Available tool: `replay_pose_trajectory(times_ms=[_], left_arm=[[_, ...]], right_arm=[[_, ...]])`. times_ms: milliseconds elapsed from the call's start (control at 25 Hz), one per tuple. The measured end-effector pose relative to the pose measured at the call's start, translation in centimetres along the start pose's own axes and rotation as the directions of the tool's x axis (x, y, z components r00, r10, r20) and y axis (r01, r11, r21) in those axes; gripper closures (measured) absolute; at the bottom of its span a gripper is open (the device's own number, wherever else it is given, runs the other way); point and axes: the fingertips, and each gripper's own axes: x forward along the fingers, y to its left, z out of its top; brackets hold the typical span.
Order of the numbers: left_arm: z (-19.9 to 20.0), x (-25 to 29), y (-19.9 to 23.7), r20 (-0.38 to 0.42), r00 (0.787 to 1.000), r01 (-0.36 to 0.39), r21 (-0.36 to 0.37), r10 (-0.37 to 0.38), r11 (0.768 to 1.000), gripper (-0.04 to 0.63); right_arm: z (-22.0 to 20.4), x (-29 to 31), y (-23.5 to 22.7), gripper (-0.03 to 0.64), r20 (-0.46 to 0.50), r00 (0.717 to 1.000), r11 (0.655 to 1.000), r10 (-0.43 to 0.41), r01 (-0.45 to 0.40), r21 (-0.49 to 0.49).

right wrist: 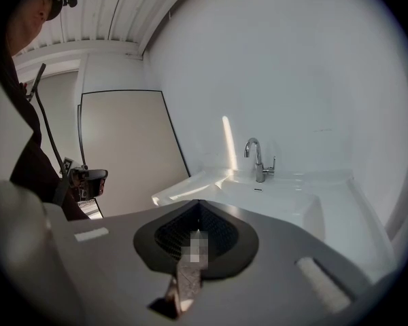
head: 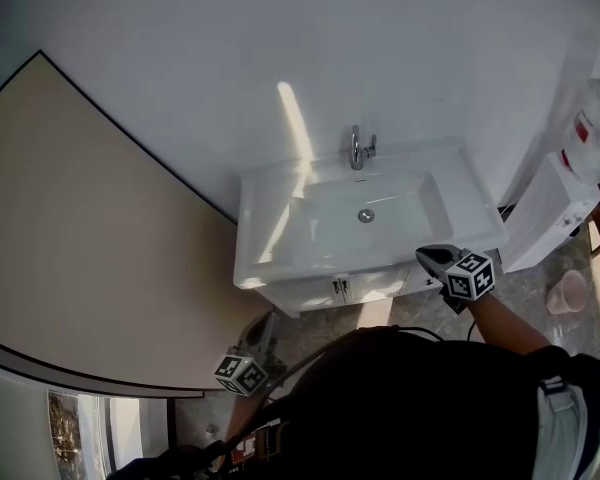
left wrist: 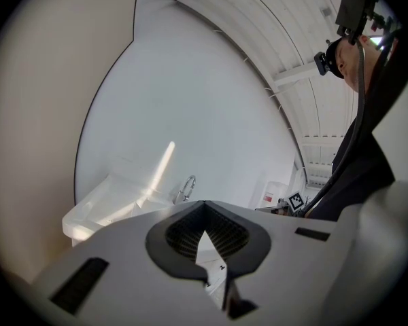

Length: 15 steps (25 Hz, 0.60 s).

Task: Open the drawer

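A white vanity [head: 270,268] stands against the wall with a sink basin [head: 365,213] and a chrome faucet [head: 357,148]. Its cabinet front [head: 375,286] below the basin is closed, with small handles [head: 340,287] at the middle. My right gripper [head: 433,257] is shut and empty, level with the vanity's front right corner. My left gripper [head: 264,328] is low at the vanity's front left, its jaws together with nothing held. In the left gripper view the gripper [left wrist: 204,206] points at the vanity [left wrist: 102,209]. In the right gripper view the gripper [right wrist: 198,206] faces the faucet [right wrist: 257,160].
A beige panel [head: 80,248] fills the wall on the left. A white box-shaped unit [head: 550,213] and a white object with a red label [head: 590,128] stand right of the vanity. A pink cup-like container [head: 567,291] sits on the grey floor. My dark torso [head: 410,408] fills the bottom.
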Motion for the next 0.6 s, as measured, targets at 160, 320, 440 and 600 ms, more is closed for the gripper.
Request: replay_pose_trajectory(times_ms=[160,320,440,600], left_arm=[[0.2,2.8,1.0,-0.002,1.0,-0.018,-0.005,0.018,1.0,0.604],[1.3,6.2,1.1,0.018,0.998,-0.053,0.011,0.053,0.999,0.604],[2.5,8.8,0.8,0.046,0.995,-0.092,0.017,0.091,0.996,0.604],[3.3,12.2,0.0,0.051,0.99,-0.133,0.02,0.132,0.991,0.604]], right_arm=[[1.1,2.4,-2.7,0.615,0.0,1.0,1.0,0.021,-0.021,0.0],[3.3,5.5,-5.8,0.615,0.013,0.997,0.996,0.082,-0.082,-0.019],[5.0,7.0,-8.4,0.615,0.004,0.991,0.99,0.131,-0.131,-0.044],[7.3,8.6,-11.8,0.615,0.001,0.983,0.982,0.183,-0.182,-0.058]])
